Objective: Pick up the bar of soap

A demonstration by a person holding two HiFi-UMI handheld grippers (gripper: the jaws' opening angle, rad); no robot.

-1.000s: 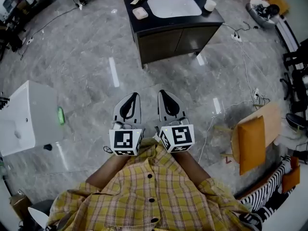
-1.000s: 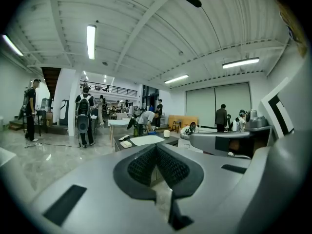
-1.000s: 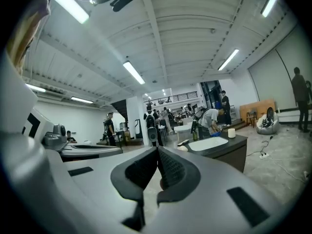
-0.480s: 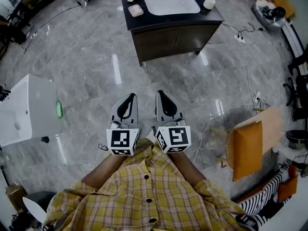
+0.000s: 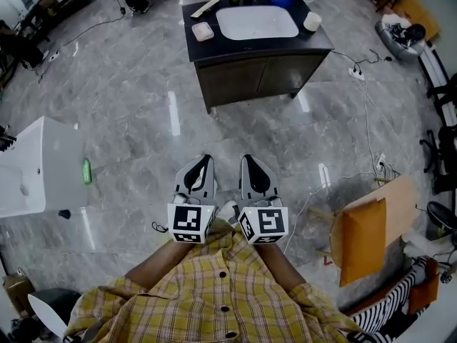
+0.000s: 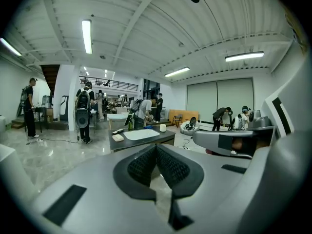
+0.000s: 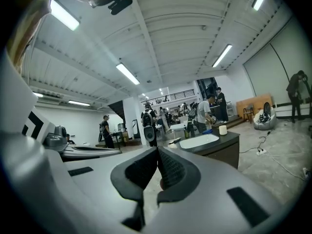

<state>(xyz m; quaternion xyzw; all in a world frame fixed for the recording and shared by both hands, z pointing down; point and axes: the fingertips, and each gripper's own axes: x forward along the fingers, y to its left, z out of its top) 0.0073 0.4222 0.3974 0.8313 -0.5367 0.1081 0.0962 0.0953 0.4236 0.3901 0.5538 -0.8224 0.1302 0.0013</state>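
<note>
Grey marble floor (image 5: 136,127) lies under the left gripper (image 5: 203,163) and right gripper (image 5: 248,163), side by side, both clenched on nothing. Well ahead stands a dark vanity (image 5: 250,70). The bar of soap (image 5: 203,31) lies left of its white basin (image 5: 257,22), far from both.

The hall is lit brightly and evenly from above by long ceiling lights (image 6: 87,35), which are blown out to plain white in both gripper views. On the polished floor (image 5: 128,141) their glare is thrown back as short white streaks (image 5: 173,113), and only faint, soft shadows are cast. Straight lines are bent strongly towards the edges, and the corners of the gripper views are cut off in black. Distant figures (image 6: 84,113) are rendered slightly soft.
</note>
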